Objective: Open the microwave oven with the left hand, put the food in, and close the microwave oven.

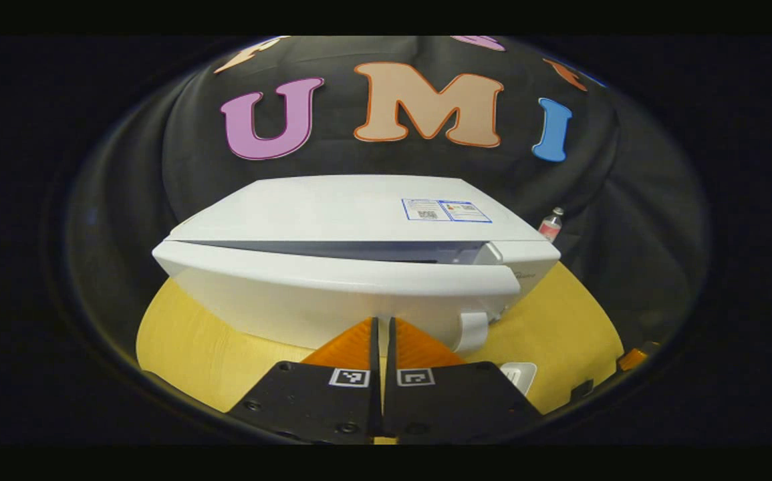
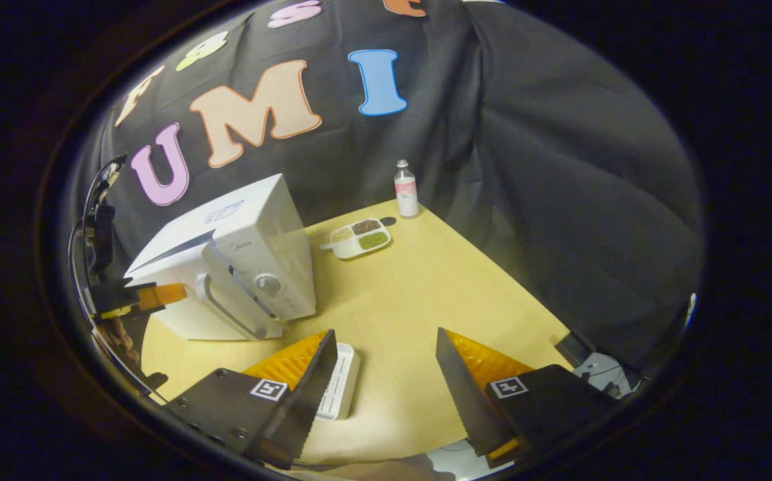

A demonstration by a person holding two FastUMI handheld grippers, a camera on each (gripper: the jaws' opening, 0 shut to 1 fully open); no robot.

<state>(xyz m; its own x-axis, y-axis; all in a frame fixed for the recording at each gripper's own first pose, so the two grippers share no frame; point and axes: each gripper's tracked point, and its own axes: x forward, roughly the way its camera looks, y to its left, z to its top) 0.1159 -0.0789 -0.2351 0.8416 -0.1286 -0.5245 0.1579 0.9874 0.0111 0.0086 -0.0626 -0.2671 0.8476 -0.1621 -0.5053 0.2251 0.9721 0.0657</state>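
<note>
one white microwave oven [image 1: 359,267] stands on the left part of the yellow bench [image 2: 426,294], its door ajar so that a dark gap runs along the door's top edge in the left gripper view. in the right gripper view the door [image 2: 192,294] swings out toward the left gripper, and a single round knob [image 2: 267,284] sits on the control panel beside it. one curved white handle [image 1: 471,332] hangs at the door's right side. there is a small grey brand word on the front above the knob, too small to read with any certainty. one label with blue borders [image 1: 446,210] lies on the oven's top; its print cannot be read.

the left gripper [image 1: 383,334] is up against the lower front of the door, its jaws closed together with nothing between them. in the right gripper view the same gripper [image 2: 158,294] shows at the far left, just at the door's edge.

the food is one white tray with three compartments [image 2: 359,238], each with a different filling: pale, dark brown and green. it rests on the bench behind and to the right of the oven, well apart from both grippers. one small clear bottle with a pink label [image 2: 406,190] stands upright just behind the tray, near the bench's far corner; it also peeks past the oven's right side [image 1: 551,224].

the right gripper [image 2: 382,374] hovers over the near part of the bench, jaws spread wide and empty. one flat white ribbed object [image 2: 340,387] lies on the bench beside its left finger.
</note>
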